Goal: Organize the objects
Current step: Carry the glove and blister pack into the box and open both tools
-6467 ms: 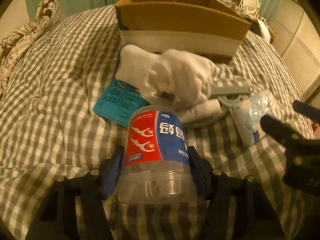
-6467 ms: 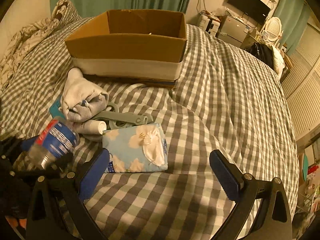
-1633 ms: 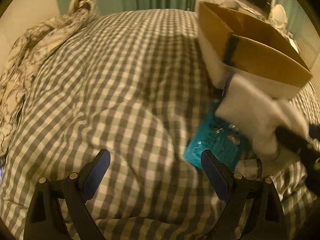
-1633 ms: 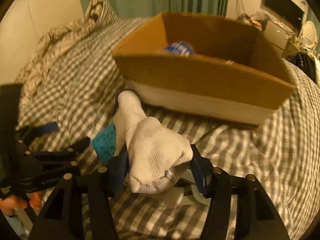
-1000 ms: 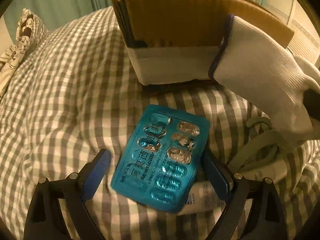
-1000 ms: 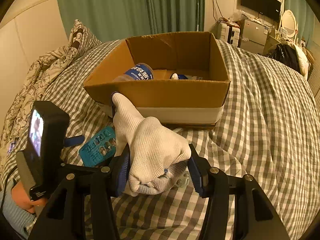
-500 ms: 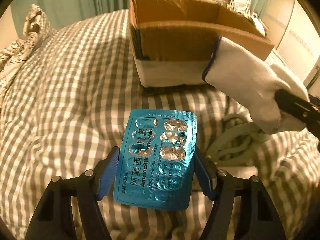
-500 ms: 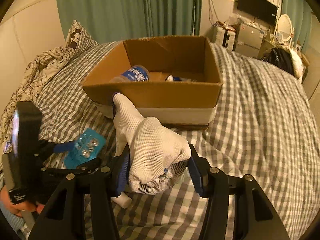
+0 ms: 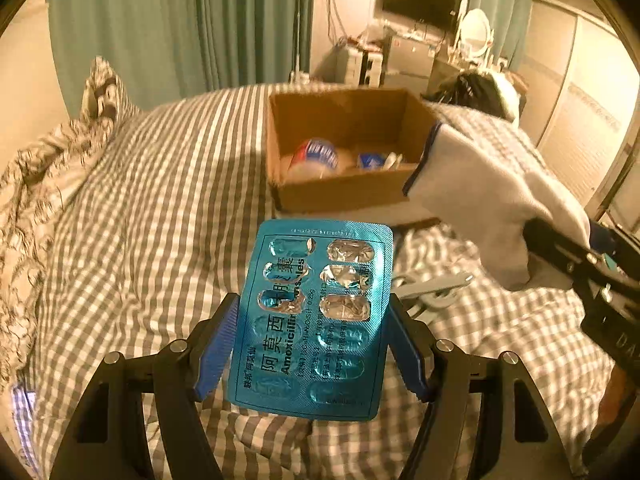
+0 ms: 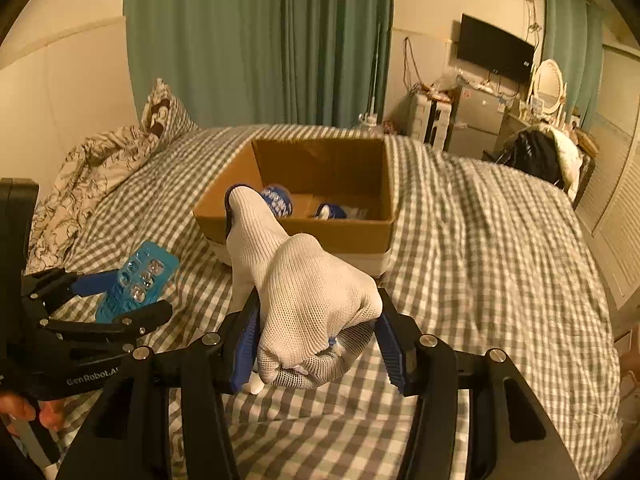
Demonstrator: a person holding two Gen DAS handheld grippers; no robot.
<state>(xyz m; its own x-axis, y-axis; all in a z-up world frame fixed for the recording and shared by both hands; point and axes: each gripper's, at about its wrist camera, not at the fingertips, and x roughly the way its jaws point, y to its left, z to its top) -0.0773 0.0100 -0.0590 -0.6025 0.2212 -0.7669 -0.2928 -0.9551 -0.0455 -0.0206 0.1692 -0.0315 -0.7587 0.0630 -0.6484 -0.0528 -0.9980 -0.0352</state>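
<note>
The left gripper (image 9: 312,350) is clamped across the width of a teal foil blister pack of capsules (image 9: 316,312), its blue pads pressing the two long edges so the flat card is held face-up and clear of the bedding. Several pockets at the far end of the pack are burst open; the near ones look intact.

The right gripper (image 10: 316,340) is closed on a white knitted work glove (image 10: 304,300). It squeezes the bunched finger end, so the blue-trimmed cuff projects forward toward the box.

Both loads are raised above the grey-and-white checked bedspread (image 10: 480,240), near the front wall of the open brown cardboard box (image 10: 320,228), which lies far centre. The box already contains a clear plastic jar with a red-and-blue label (image 9: 316,154) and smaller blue-and-white items that cannot be identified.

A grey plastic tool (image 9: 434,286) lies on the bedspread to the right of the pack, not yet collected.

Judgement: the current step is carrying both items to the box; each must pass over the front rim before release.
</note>
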